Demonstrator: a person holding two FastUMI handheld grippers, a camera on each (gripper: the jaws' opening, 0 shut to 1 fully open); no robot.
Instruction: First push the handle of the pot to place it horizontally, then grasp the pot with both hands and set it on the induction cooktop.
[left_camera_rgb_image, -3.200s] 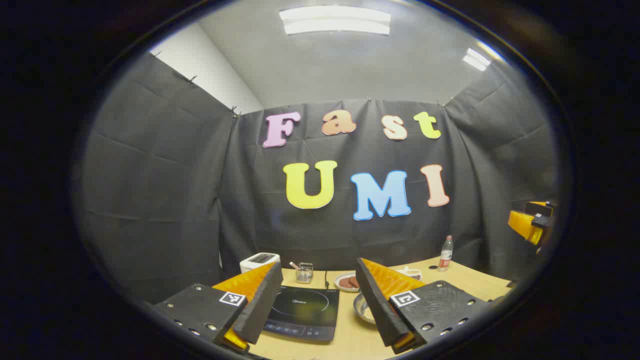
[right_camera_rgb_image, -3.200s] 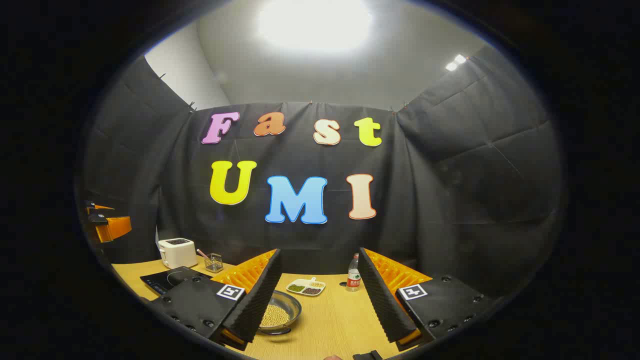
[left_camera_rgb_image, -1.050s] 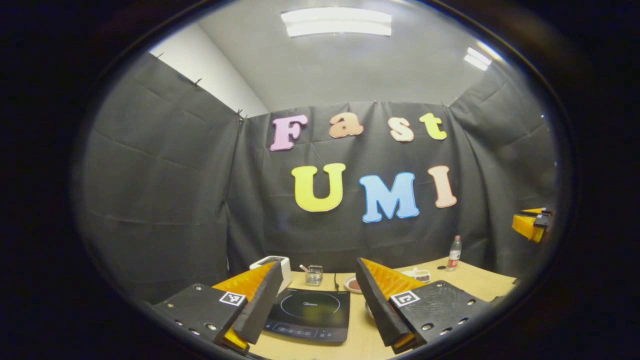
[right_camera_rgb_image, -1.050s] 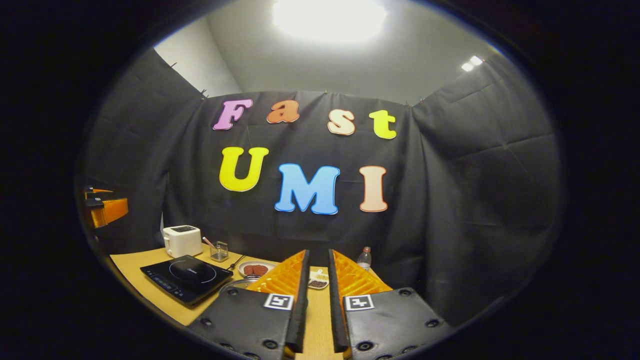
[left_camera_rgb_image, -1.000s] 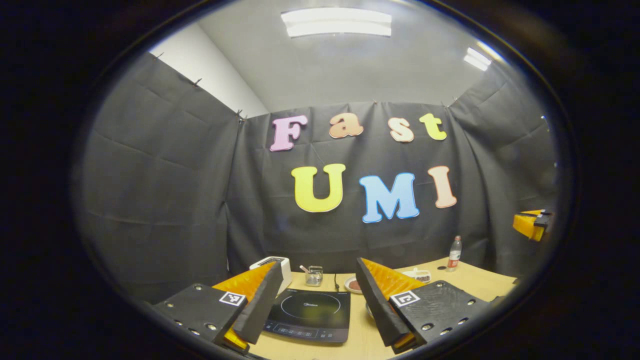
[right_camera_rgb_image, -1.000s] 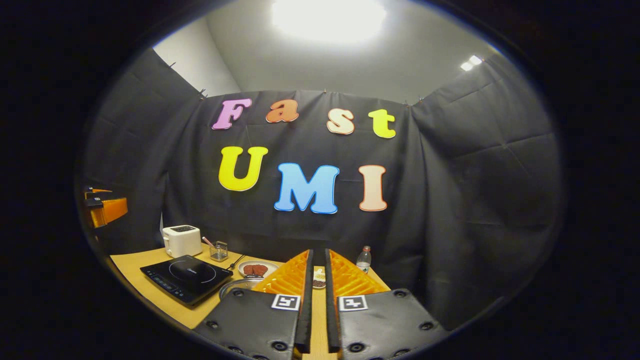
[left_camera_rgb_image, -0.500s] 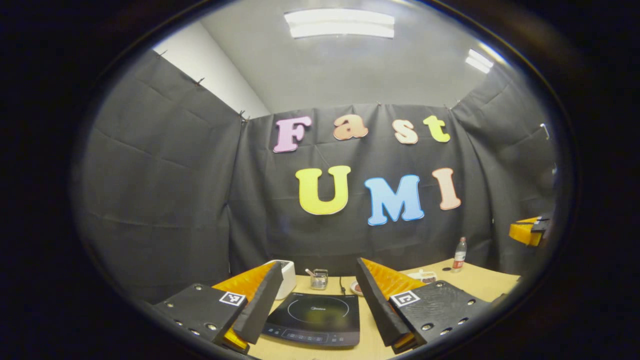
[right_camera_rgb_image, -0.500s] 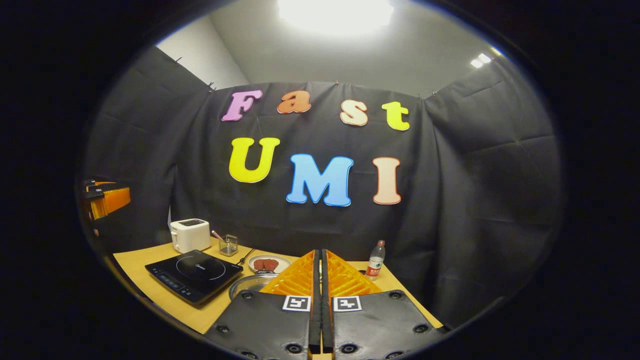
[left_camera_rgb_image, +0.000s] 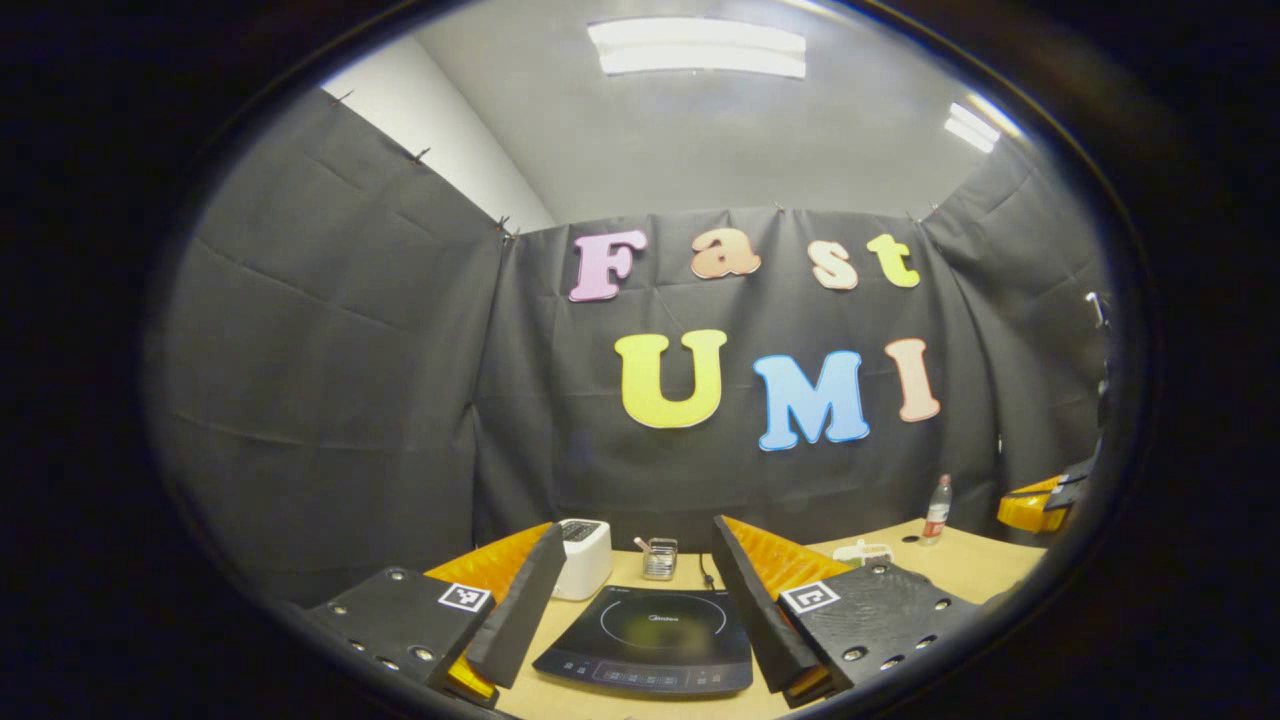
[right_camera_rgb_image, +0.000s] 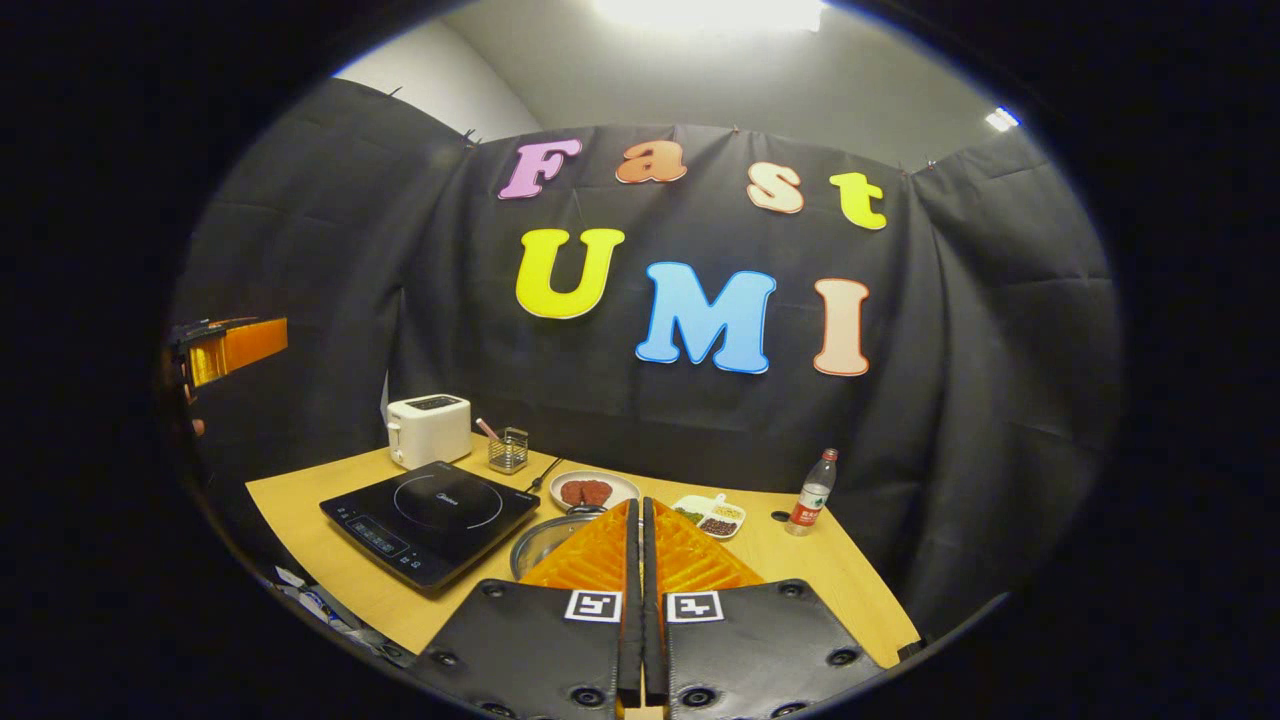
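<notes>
Right hand-held gripper closed and coming down toward the pot

The right hand-held gripper (right_camera_rgb_image: 640, 520) has brought its fingers fully together on nothing and now looks lower over the desk (right_camera_rgb_image: 310, 550); I judge it is prepared to push the handle. The pot (right_camera_rgb_image: 545, 540) stands just behind its tips, beside the induction cooktop (right_camera_rgb_image: 430, 515); its handle is hidden. The left hand-held gripper (left_camera_rgb_image: 630, 560) stays wide open above the cooktop, holding nothing. A meat plate (right_camera_rgb_image: 595, 490), divided dish (right_camera_rgb_image: 710, 513), bottle (right_camera_rgb_image: 812, 493) and toaster (right_camera_rgb_image: 430, 428) stand behind.
</notes>
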